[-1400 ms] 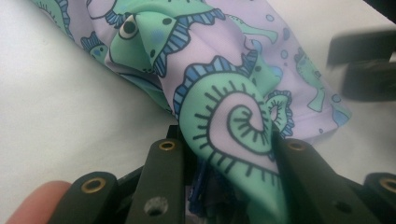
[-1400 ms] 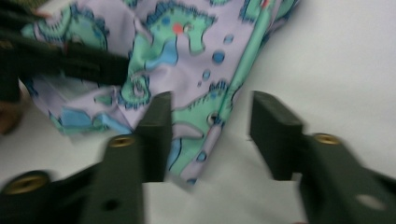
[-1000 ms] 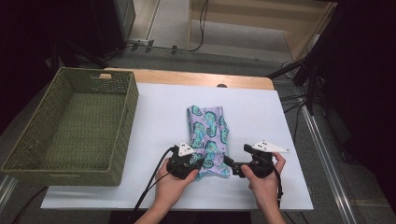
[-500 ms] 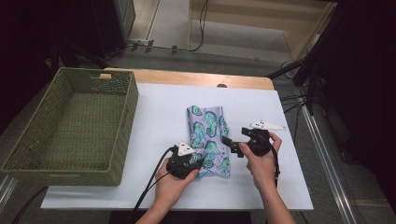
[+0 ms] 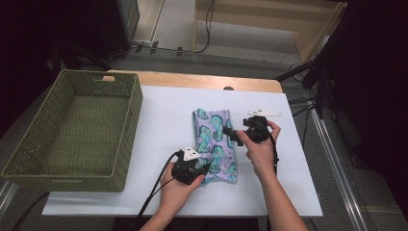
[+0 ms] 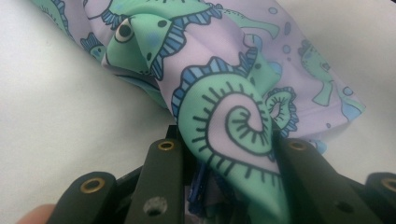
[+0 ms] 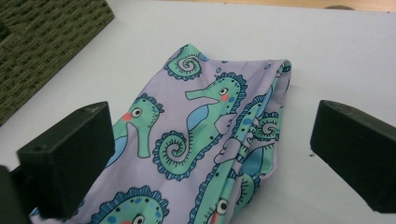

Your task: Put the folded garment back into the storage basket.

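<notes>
White table, seen from above. Green wicker basket at left, likely awaiting the cloth. Folded seahorse-print cloth lying mid-table. Left gripper clamped on its near corner (pinning it, probably). Right gripper, jaws wide apart, empty, poised above the far half, apparently for another fold.

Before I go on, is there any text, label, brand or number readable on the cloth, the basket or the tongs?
None: no view shows any readable text.
Cloth: a seahorse print, no words or tag in sight.
Basket: plain green weave, no label.
Left tongs and right tongs: black jaws with no markings.
Table: plain white, no writing.
</notes>
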`<state>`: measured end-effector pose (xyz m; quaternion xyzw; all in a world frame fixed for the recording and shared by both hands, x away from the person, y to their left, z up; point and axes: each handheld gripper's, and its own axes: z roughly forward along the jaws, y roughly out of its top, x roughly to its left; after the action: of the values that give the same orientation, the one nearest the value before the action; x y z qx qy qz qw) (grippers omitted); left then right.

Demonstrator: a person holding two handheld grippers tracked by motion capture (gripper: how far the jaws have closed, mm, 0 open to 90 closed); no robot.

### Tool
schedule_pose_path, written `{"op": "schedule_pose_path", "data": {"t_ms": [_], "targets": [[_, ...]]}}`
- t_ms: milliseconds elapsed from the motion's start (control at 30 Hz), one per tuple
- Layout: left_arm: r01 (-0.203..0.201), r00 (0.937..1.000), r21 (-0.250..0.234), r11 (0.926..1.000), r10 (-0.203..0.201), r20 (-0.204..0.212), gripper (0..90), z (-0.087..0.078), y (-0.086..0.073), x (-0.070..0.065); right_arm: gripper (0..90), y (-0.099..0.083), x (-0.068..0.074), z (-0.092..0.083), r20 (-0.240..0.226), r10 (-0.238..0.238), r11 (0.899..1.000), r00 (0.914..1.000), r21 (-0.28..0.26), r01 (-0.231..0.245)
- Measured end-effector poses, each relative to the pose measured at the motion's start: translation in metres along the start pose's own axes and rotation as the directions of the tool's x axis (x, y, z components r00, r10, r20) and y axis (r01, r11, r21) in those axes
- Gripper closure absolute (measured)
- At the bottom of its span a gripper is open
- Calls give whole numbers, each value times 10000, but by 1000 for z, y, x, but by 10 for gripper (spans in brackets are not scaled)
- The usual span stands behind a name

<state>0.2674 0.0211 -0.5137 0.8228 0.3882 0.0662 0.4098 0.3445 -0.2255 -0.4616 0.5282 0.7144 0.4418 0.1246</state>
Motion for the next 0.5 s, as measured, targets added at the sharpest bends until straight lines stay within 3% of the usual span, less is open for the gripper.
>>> {"op": "schedule_pose_path", "data": {"t_ms": [300,500], "targets": [[-45,10000,-22,10000,45,-49,709,0,0,-1,0,5,-8,25,-236,144,9988,9996,468,-133],[-53,10000,-28,10000,53,-50,709,0,0,-1,19,8,-15,39,-366,626,9971,9974,466,-609]]}}
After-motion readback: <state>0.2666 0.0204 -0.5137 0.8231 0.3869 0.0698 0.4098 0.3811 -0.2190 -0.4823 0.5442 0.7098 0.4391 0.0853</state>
